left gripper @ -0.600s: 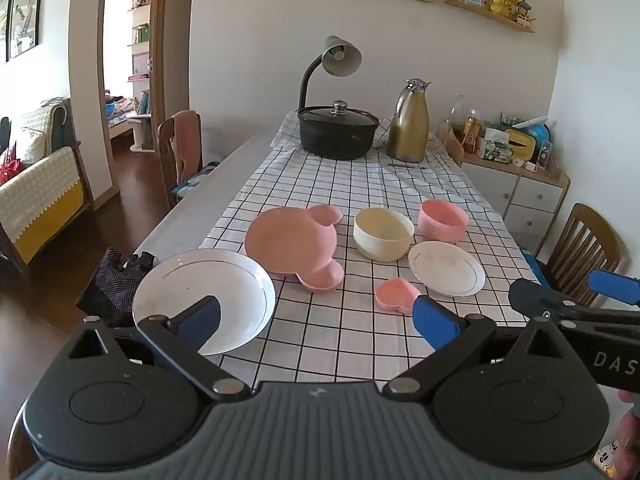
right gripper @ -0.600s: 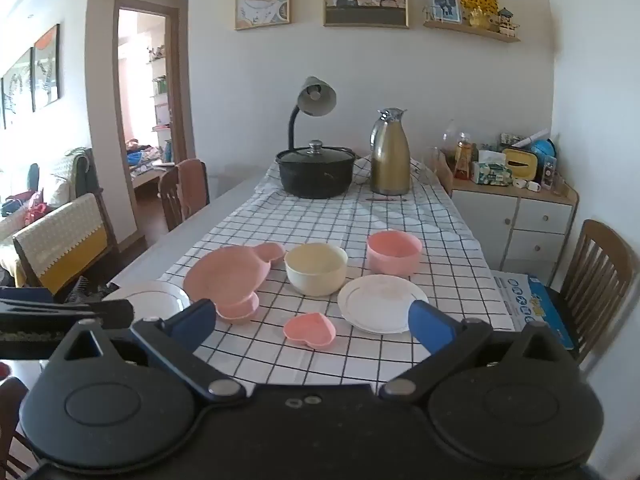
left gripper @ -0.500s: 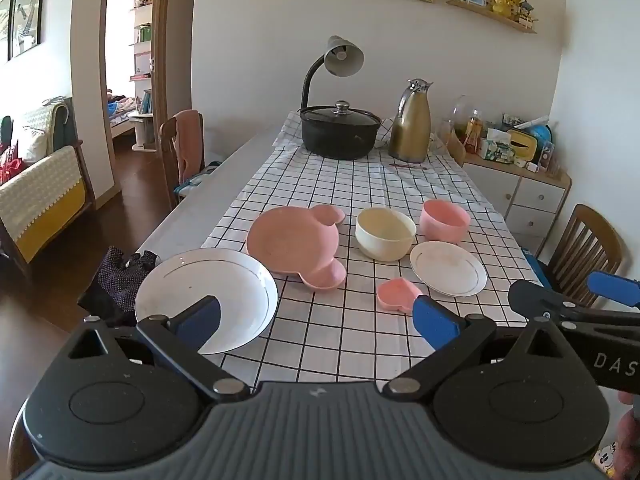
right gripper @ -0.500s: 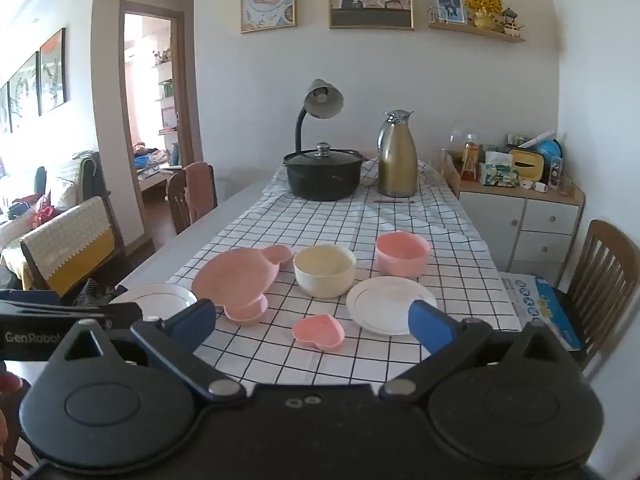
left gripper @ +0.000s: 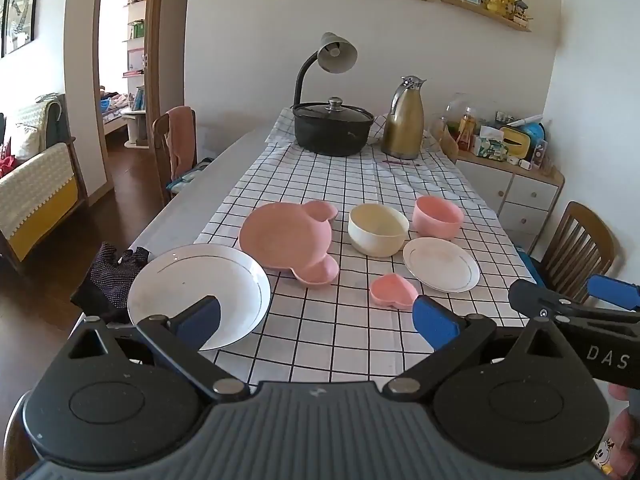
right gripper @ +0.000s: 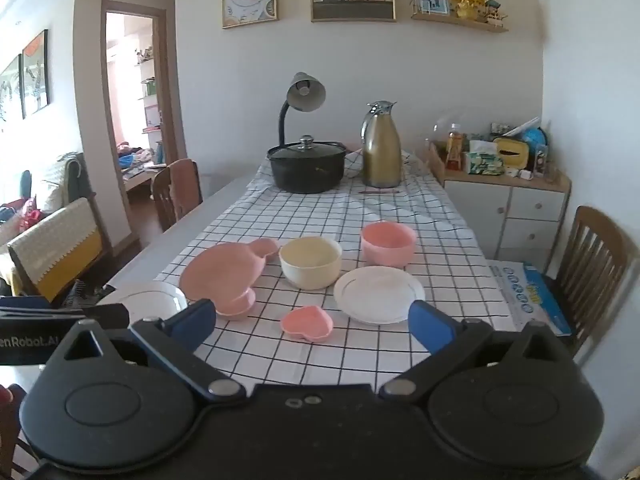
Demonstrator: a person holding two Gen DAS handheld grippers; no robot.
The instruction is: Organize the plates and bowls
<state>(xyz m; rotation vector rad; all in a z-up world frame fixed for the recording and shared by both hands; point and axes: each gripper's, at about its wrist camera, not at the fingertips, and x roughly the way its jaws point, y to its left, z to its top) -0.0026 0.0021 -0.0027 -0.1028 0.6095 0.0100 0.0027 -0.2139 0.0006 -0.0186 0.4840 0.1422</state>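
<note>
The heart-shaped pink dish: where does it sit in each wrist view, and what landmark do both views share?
Left wrist: heart dish right of centre, just above the gripper's right fingertip, below the cream bowl.
Right wrist: heart dish near centre, between the fingertips, below the cream bowl.
Shared landmark: the black pot at the table's far end.

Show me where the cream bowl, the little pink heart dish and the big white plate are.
cream bowl (left gripper: 378,236), left wrist view, on its front outer wall.
pink heart dish (right gripper: 307,322), right wrist view, on its inside middle.
big white plate (left gripper: 192,284), left wrist view, on its bare inner surface.
</note>
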